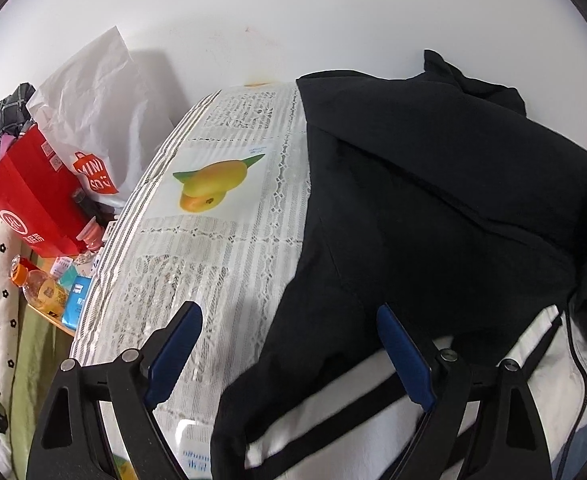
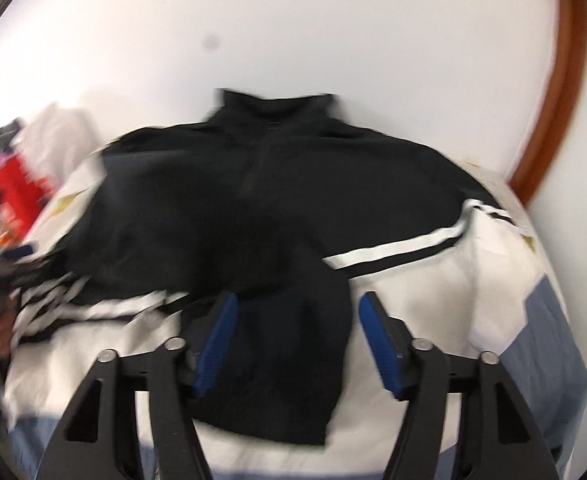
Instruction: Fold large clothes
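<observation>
- Left gripper (image 1: 289,354): jaws spread wide, blue pads (image 1: 175,354) bare, nothing between them; it hangs over the near left edge of the jacket (image 1: 433,200).
- Right gripper (image 2: 295,344): jaws also wide apart, nothing clamped; the jacket's black sleeve (image 2: 289,352) lies under the gap between the fingers. This view is motion-blurred.
- Jacket: black upper body, white lower panel with black-and-white stripes (image 2: 397,250), grey-blue hem panel (image 2: 545,332). It lies spread on the table (image 1: 221,248), collar (image 2: 277,106) at the far side by the wall (image 1: 293,20).
- Left of the jacket: patterned table cover bare, with a mango picture (image 1: 213,184) on it.
- Further left of the jacket, off the table edge: orange-capped bottle (image 1: 39,286), red paper bag (image 1: 29,200), white shopping bag (image 1: 93,120).
- Right of the jacket, far: brown wooden frame (image 2: 561,92) against the wall.
</observation>
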A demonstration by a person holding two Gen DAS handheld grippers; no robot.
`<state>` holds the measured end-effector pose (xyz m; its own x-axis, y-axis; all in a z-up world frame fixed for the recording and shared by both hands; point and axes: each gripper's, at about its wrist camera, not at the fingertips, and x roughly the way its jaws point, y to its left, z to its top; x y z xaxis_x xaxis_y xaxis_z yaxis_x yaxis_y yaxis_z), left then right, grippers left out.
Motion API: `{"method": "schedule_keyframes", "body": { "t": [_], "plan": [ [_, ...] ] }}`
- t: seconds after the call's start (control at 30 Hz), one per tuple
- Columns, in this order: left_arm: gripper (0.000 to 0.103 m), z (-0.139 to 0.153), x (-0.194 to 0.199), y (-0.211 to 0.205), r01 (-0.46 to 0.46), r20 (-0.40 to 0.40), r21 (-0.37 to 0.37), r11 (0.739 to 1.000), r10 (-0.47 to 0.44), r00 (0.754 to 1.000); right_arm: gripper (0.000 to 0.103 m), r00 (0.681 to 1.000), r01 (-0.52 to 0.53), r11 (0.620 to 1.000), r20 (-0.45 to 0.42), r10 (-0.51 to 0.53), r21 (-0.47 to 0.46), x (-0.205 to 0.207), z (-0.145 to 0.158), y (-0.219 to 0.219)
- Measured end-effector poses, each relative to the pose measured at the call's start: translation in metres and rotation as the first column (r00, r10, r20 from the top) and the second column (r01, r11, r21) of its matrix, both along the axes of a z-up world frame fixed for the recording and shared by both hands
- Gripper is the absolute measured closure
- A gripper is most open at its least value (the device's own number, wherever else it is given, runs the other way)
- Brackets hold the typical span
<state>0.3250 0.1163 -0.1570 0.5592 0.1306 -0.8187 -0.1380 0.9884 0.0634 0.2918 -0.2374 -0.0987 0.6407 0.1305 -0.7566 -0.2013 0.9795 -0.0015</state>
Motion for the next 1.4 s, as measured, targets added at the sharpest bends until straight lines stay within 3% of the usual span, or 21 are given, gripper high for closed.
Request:
{"method": "schedule_keyframes", "body": {
  "t": [0.1,0.17,0.3,0.37,0.43,0.47,0.6,0.77,0.93,1.13,1.23,1.3,1.4],
  "plan": [
    [0.015,0.003,-0.006,-0.003,0.008,0.001,0.001,1.0,-0.008,1.0,0.031,0.993,-0.114,0.992,-0.014,0.115,0.047,-0.023,-0.006,0.016],
    [0.015,0.004,-0.01,-0.004,0.01,-0.003,0.003,1.0,-0.01,1.0,0.031,0.985,-0.166,0.986,-0.04,0.167,0.031,-0.031,-0.02,0.028],
    [0.015,0.003,-0.014,-0.004,0.014,-0.006,0.0,1.0,-0.014,1.0,0.032,0.987,-0.151,0.986,-0.073,0.146,-0.066,-0.027,-0.048,0.04],
    [0.015,0.001,-0.014,-0.004,0.013,-0.007,0.009,1.0,-0.013,1.0,0.047,0.992,-0.115,0.984,-0.059,0.108,-0.134,-0.021,-0.056,0.041],
    [0.015,-0.001,-0.012,-0.004,0.01,-0.01,0.012,1.0,-0.01,1.0,0.087,0.992,-0.105,0.987,-0.084,0.094,-0.126,-0.012,-0.058,0.036],
    [0.015,-0.002,-0.01,-0.004,0.005,-0.008,0.016,1.0,-0.005,1.0,0.091,0.991,-0.106,0.989,-0.095,0.096,-0.106,-0.006,-0.056,0.034],
    [0.015,-0.001,-0.006,-0.001,-0.005,0.007,0.027,1.0,0.005,1.0,0.093,0.996,-0.084,0.992,-0.045,0.08,-0.096,0.007,-0.031,0.022],
    [0.015,0.001,0.0,0.0,-0.012,0.025,0.044,0.999,0.011,1.0,0.094,0.998,0.001,0.998,0.057,-0.005,0.064,0.029,0.032,-0.034],
    [0.015,0.004,0.005,0.002,-0.018,0.052,0.055,0.998,0.015,0.999,0.094,0.985,0.126,0.967,0.084,-0.148,0.222,0.057,0.08,-0.101],
    [0.015,0.002,0.012,0.002,-0.024,0.047,0.044,0.999,0.022,0.999,0.093,0.992,0.097,0.91,0.035,-0.121,0.402,0.062,0.091,-0.133],
    [0.015,0.001,0.013,0.0,-0.019,0.043,0.041,0.999,0.018,0.999,0.088,0.991,0.129,0.919,-0.03,-0.127,0.371,0.065,0.07,-0.138],
    [0.015,0.002,0.013,-0.003,-0.013,0.043,0.041,0.999,0.012,0.999,0.083,0.985,0.171,0.94,-0.07,-0.158,0.296,0.072,0.046,-0.139],
    [0.015,0.006,0.012,-0.008,-0.001,0.048,0.036,0.999,-0.001,0.999,0.069,0.963,0.271,0.963,-0.011,-0.271,0.007,0.081,0.018,-0.131]
  ]
}}
